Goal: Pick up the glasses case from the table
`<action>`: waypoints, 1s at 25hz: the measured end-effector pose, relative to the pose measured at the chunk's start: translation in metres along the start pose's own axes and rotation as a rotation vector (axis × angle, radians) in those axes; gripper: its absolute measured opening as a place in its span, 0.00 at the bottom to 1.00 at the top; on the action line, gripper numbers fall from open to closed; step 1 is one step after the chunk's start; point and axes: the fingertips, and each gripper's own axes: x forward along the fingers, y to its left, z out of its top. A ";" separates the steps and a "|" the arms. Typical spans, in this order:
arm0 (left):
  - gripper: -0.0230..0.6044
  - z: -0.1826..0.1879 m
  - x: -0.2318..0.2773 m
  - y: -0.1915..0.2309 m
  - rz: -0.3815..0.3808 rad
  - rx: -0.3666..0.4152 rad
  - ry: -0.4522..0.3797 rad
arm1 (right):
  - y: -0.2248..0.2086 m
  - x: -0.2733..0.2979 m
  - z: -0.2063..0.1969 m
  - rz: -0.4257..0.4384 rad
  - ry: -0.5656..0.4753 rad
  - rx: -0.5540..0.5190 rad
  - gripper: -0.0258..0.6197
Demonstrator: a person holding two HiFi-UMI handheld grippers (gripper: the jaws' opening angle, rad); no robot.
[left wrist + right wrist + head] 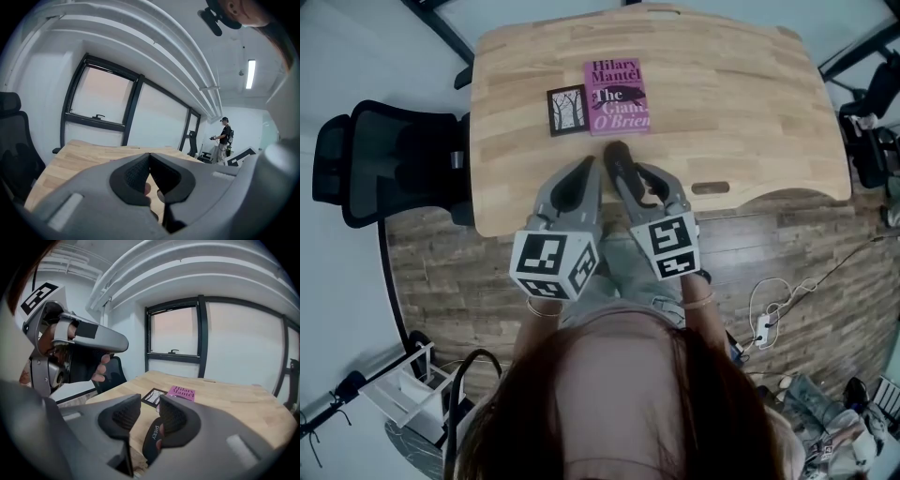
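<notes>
**Item 1, glasses case** (151, 437): 1 dark, oblong hard case with pale lettering along its edge. It is closed, so no contents can be seen. It stands on edge over the near part of the table (741, 103), just in front of the pink book. Whether its lower end rests on the wood cannot be told.

**Item 2, right gripper** (150, 401): the jaws are partly apart with the case between them. The case lies against the pad on the right of the right gripper view. A clear gap of tabletop separates it from the other pad, so the jaws are not clamping it.

**Item 3, left gripper** (150, 155): the jaw tips are closed against each other and hold nothing. It is level with the right gripper and just beside it, over the table's near edge.

**Item 4, table:** light wood with a curved front. It carries 2 flat things besides the case:
- 1 pink paperback book (617, 97), cover up
- 1 small black card (567, 111) with a pale tree picture, touching or just beside the book's left edge

**Item 5, office chair** (384, 159): black, at the table's left side.

**Item 6, person** (225, 138): standing far back in the room, seen in the left gripper view.
</notes>
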 end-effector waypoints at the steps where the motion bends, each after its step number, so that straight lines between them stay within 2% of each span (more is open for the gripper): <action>1: 0.04 -0.001 0.003 0.001 0.001 -0.002 0.001 | -0.001 0.004 -0.003 0.009 0.006 0.002 0.25; 14: 0.04 -0.014 0.031 0.013 0.027 -0.014 0.034 | -0.014 0.046 -0.039 0.047 0.095 -0.018 0.38; 25: 0.04 -0.025 0.048 0.025 0.044 -0.027 0.061 | -0.016 0.073 -0.077 0.063 0.208 -0.031 0.44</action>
